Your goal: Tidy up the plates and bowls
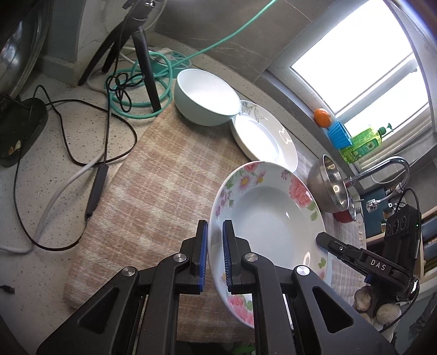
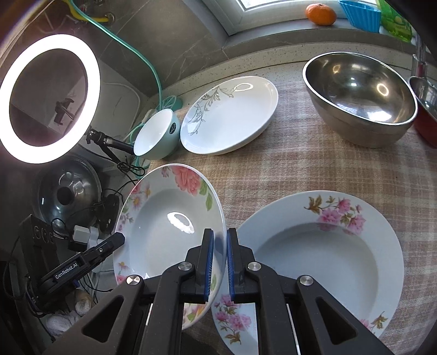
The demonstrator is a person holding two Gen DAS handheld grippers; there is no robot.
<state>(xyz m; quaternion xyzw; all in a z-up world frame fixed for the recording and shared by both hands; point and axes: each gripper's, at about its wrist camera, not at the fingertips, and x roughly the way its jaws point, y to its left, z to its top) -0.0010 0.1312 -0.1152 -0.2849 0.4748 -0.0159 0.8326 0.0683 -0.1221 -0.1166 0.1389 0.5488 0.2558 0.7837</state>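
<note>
Two tools grip one plate between them: the rose-patterned plate (image 2: 169, 224) is lifted and tilted on edge above the checked cloth (image 2: 300, 169). The left tool (image 1: 215, 254) has its blue pads closed on the plate's left rim, one pad on each face. The right tool (image 2: 217, 262) pinches the opposite rim the same way. In the left wrist view the right tool appears at the plate's right edge, and in the right wrist view the left tool (image 2: 120, 239) shows at the plate's left edge.

Just right of the held plate, a second flowered plate (image 2: 322, 254) with pink blossoms lies flat on the cloth, near the right tool. Farther back, a white plate (image 2: 232, 114) with a grey leaf design rests on the cloth, its left edge touching or nearly touching a pale green bowl (image 2: 159, 136) with a white inside. At the far right stands a large steel bowl (image 2: 360, 101), with a red-sided vessel just beside it at the frame edge.

Beyond the cloth's left side, the speckled worktop (image 1: 27, 204) carries tangled black and teal cables (image 1: 136, 90) and a tripod (image 1: 136, 46). A lit ring light (image 2: 50, 98) glows at the far left. An orange (image 2: 321, 13) sits on the window ledge.
</note>
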